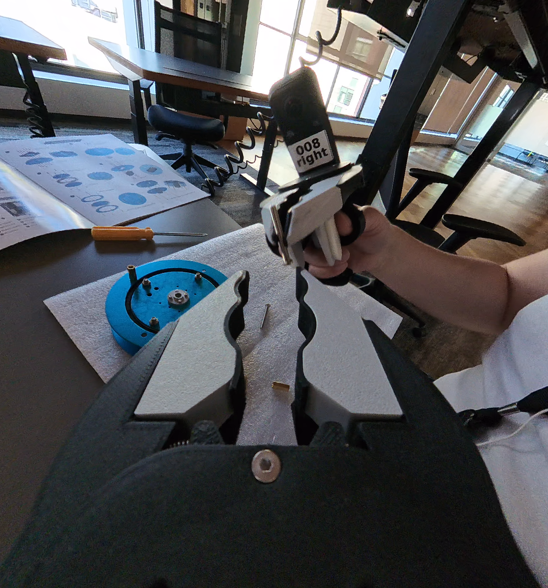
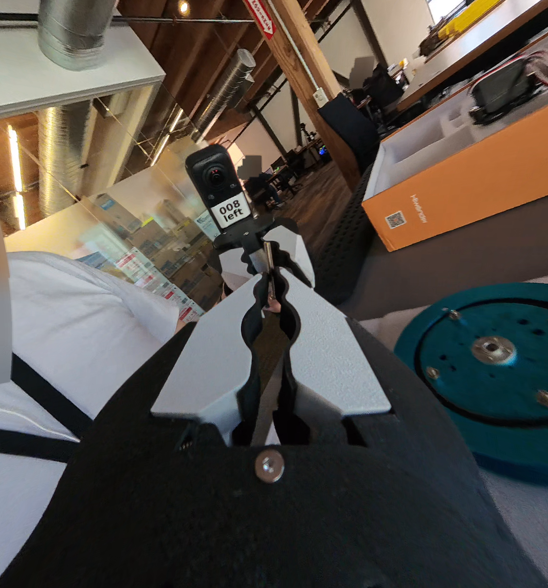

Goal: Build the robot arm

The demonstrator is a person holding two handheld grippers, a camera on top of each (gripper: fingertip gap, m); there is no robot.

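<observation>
On the white foam sheet (image 1: 202, 254) that covers part of the dark counter (image 1: 27, 318), we see a blue round plate (image 1: 132, 315) with a metal hub at its middle, small nuts about it and a brass standoff upright near its far rim. Our left claw (image 1: 271, 286) hangs above the sheet with its jaws spread and nothing between them. Beneath the gap lie a thin screw (image 1: 264, 315) and, nearer to us, a short brass standoff (image 1: 280, 386), both loose on the foam and apart from the plate. Our right claw (image 2: 270, 286) is raised off the counter, gripped by a bare hand (image 1: 358, 245), and its tips are pressed on a long metal screw (image 2: 269, 270) that stands out past them, roughly upright. In the right wrist view the blue plate sits low to the right, near the claw but not touching it. Beyond the sheet lie a yellow-handled screwdriver (image 1: 123, 233) and an open instruction booklet (image 1: 75, 178). An orange box (image 2: 457, 197) with a white foam insert stands farther along the counter.
</observation>
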